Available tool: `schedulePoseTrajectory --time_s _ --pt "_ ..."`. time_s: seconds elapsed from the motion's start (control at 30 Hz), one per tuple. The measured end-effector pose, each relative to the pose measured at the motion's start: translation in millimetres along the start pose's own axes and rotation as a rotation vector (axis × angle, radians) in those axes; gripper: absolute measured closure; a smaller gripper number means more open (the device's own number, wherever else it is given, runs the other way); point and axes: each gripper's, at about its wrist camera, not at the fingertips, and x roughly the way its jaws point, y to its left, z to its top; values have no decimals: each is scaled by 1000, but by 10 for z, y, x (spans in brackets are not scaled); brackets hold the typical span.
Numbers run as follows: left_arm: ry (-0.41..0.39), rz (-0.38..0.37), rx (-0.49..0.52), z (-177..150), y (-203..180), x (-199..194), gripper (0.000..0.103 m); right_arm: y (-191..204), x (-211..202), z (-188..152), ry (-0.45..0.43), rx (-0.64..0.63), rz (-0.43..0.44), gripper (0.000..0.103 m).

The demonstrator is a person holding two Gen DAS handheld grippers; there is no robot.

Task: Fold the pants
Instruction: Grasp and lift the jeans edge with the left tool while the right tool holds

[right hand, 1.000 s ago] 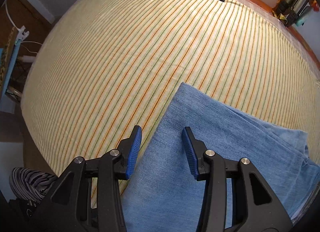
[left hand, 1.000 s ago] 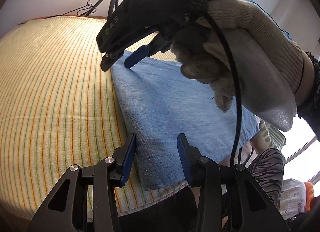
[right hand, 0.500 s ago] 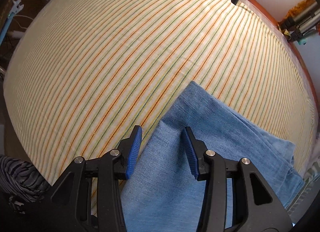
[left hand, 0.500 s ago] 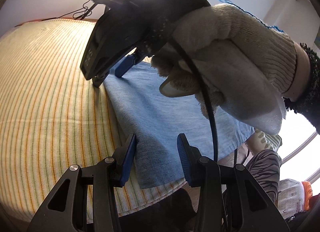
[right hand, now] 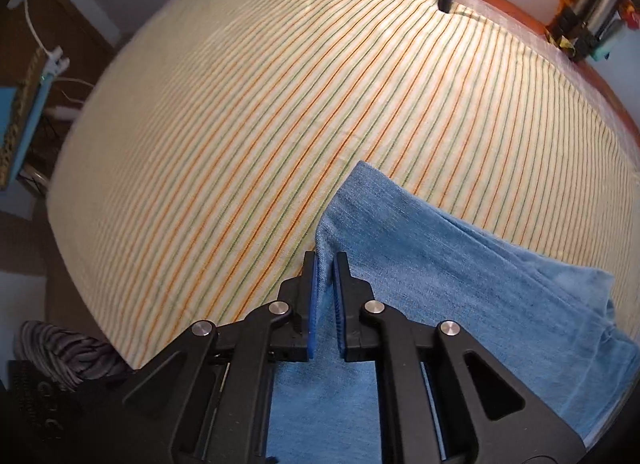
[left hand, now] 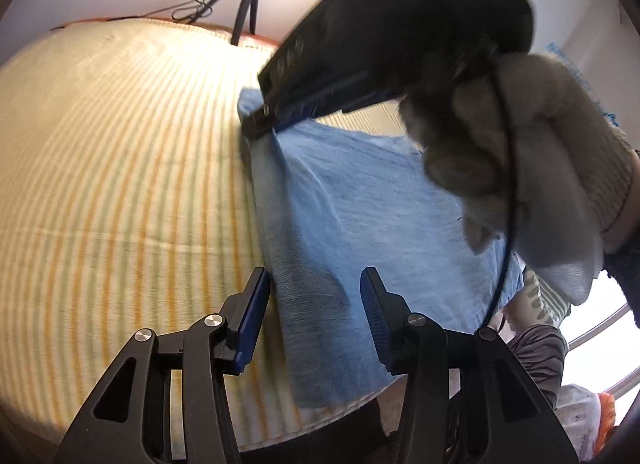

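The right gripper point(right hand: 324, 260) has just closed its fingers, and they now pinch a raised fold at the edge of the blue pants point(right hand: 420, 276). The left gripper point(left hand: 314, 288) keeps its fingers spread over the near pants edge. The pants lie folded on the striped bed point(right hand: 280, 104).

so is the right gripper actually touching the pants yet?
Touching. The right wrist view shows the right gripper, its jaws just closed, pinching a raised fold at the edge of the blue pants between its fingers.
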Motion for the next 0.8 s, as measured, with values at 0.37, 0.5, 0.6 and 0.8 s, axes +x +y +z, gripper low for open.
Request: schedulePoseTrajectory --time_s 0.37,0.5,0.6,0.8 --pt "-132 50 124 -17 -354 -110 90 -338 -283 48 16 31 75 51" --pt "-148 57 161 20 -483 -108 90 -200 -345 8 29 -19 39 51" --pt "-158 50 191 41 -569 -59 90 -192 -353 -6 56 -15 -17 51" --pt "-159 16 231 46 -731 -26 91 -295 -360 -84 40 -3 -74 89"
